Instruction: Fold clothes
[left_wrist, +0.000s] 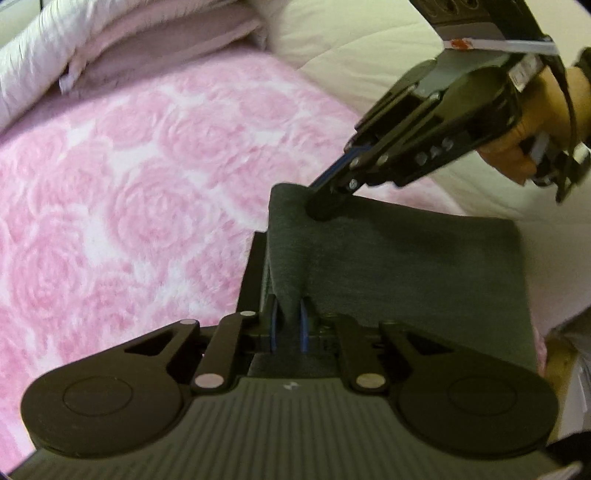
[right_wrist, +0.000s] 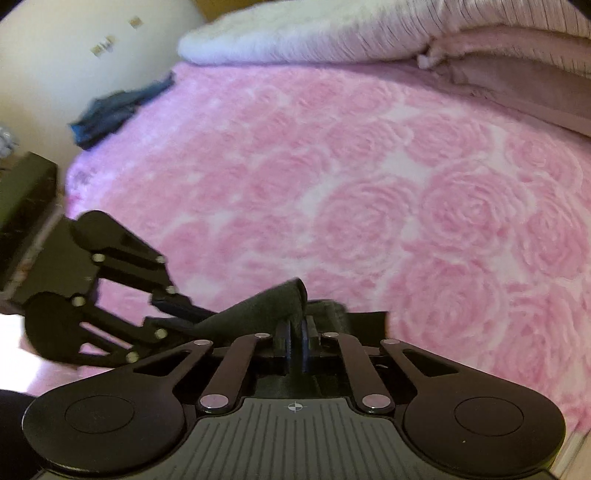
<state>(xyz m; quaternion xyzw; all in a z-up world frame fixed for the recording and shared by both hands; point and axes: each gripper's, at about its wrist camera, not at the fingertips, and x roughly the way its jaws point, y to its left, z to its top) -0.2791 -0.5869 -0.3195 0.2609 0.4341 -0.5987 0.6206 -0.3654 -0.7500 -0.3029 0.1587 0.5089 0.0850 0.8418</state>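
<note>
A dark grey garment (left_wrist: 399, 273) hangs stretched between both grippers above the pink rose-patterned blanket (left_wrist: 147, 184). My left gripper (left_wrist: 288, 325) is shut on one edge of it, the cloth pinched between the blue pads. My right gripper (left_wrist: 325, 206) is shut on the far upper corner. In the right wrist view, my right gripper (right_wrist: 295, 332) pinches a fold of the grey garment (right_wrist: 258, 306), and my left gripper (right_wrist: 177, 310) holds the cloth at the lower left.
The pink blanket (right_wrist: 369, 184) covers the bed. Pillows and a folded quilt (right_wrist: 369, 29) lie at the head. A cream duvet (left_wrist: 351, 37) lies at the far right. A crumpled dark blue garment (right_wrist: 118, 110) sits at the bed's far left edge. A dark bedside unit (right_wrist: 22, 206) stands left.
</note>
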